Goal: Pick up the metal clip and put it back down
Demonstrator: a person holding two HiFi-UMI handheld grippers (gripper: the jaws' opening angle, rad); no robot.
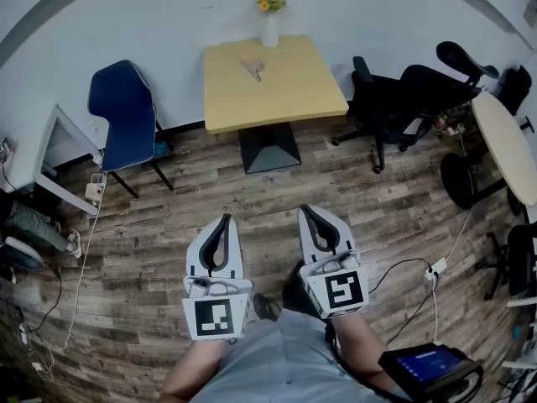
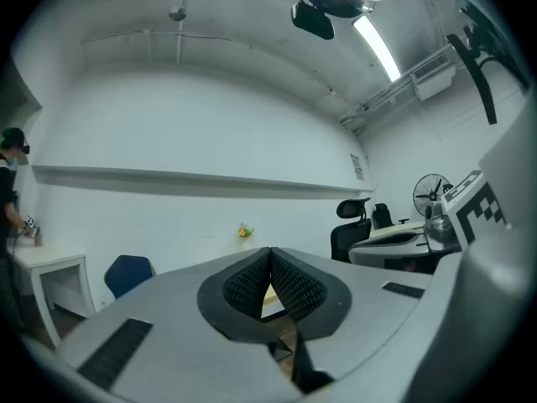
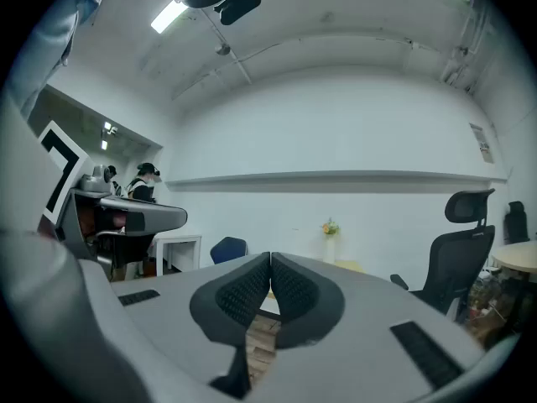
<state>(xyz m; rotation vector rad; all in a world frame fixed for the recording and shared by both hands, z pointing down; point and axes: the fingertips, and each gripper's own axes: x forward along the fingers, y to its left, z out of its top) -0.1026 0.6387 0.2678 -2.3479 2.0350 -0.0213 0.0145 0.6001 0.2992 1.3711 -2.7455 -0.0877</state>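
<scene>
A small metal clip (image 1: 253, 69) lies on the yellow wooden table (image 1: 285, 91) far ahead, near its back middle. My left gripper (image 1: 224, 220) and my right gripper (image 1: 308, 212) hang side by side over the wood floor, well short of the table. Both point toward it. Each is shut with nothing between its pads. In the left gripper view the left gripper's (image 2: 270, 250) tips meet, and in the right gripper view the right gripper's (image 3: 270, 257) tips meet too.
A white vase with flowers (image 1: 269, 15) stands at the table's back edge. A blue chair (image 1: 124, 116) is left of the table, black office chairs (image 1: 403, 99) to the right, with a round table (image 1: 508, 145). Cables and a power strip (image 1: 435, 269) lie on the floor.
</scene>
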